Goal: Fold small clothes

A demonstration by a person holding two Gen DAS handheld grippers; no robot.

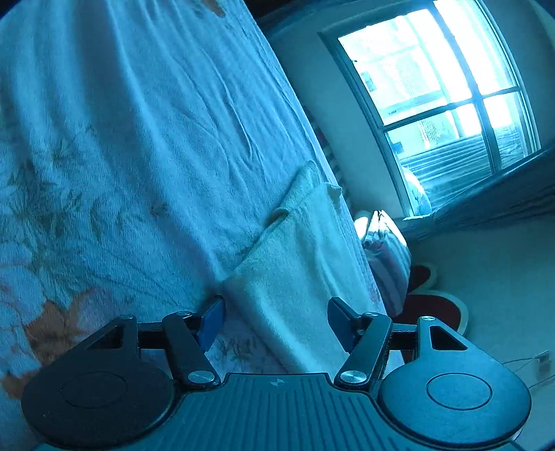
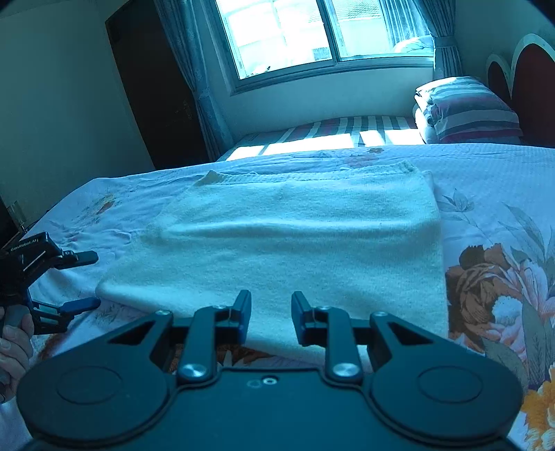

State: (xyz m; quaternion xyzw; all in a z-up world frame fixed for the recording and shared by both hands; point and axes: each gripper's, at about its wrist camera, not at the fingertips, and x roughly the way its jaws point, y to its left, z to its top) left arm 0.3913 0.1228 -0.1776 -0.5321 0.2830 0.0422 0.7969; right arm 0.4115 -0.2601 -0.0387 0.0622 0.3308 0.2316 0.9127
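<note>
The right gripper (image 2: 270, 317) sits low over the near edge of a folded cream garment (image 2: 298, 239). Its two blue-padded fingers (image 2: 242, 308) stand a narrow gap apart, and nothing is pinched between them; the cloth lies just beyond and beneath their tips.

At the left of the right wrist view, the left gripper (image 2: 88, 281) reaches in from the side, held by a person's hand (image 2: 14, 341) at the frame's edge. Its fingers are spread wide, one above the other, just beside the garment's near left corner and not closed on it. In the left wrist view the same gripper (image 1: 275, 321) shows its pads well apart, with the garment's (image 1: 295, 263) corner lying in front of the gap between them. Whether the left pad (image 1: 211, 322) touches the cloth cannot be told.

The garment lies flat on a bed (image 2: 485, 180) covered by a pale sheet printed with large orange and brown flowers. It forms a broad rectangle, its folded edge nearest the right gripper and a ribbed hem along its far side.

Farther off, a striped sheet shows at the far side of the bed, and a stack of striped bedding (image 2: 468, 111) rests at the far right, beside a dark red headboard (image 2: 530, 83). A bright window (image 2: 312, 31) with curtains fills the far wall, and a dark door (image 2: 152, 83) stands at the far left.
</note>
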